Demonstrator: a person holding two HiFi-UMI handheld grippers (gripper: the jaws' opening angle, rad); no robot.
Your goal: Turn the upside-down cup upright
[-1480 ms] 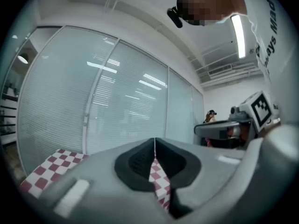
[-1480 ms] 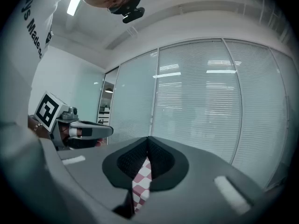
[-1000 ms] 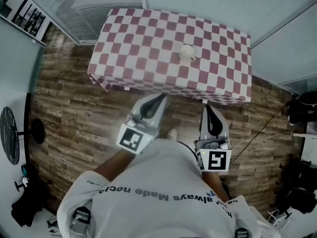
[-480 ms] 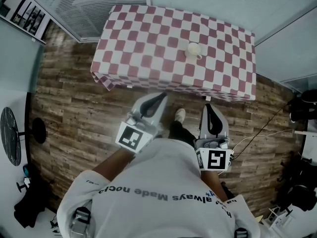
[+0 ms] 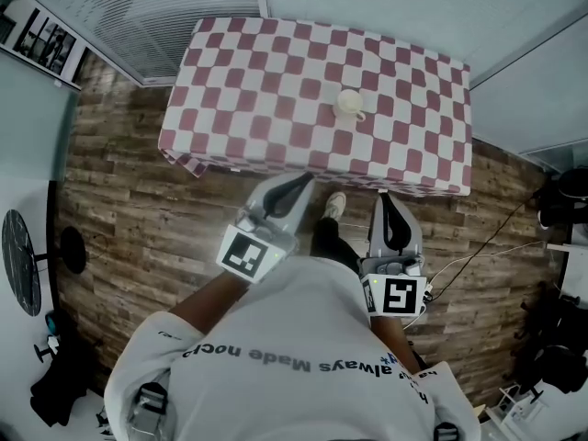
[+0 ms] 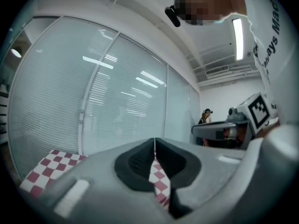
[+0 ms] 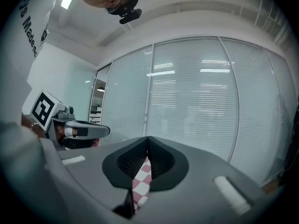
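— Where are the grippers?
— The left gripper (image 5: 300, 183) and the right gripper (image 5: 386, 200) are both pressed together and empty. They sit over the wooden floor (image 5: 138, 209), just short of the table's (image 5: 230, 99) near edge.
— And the cup?
— The cup (image 5: 348, 104) stands right of the table's middle, well in from every edge.

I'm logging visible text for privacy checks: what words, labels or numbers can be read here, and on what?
"always Made": on the white shirt, upside down in the head view; neighbouring words unclear.
Marker cubes: square patterns, no letters.
Framed pictures: too small to read.
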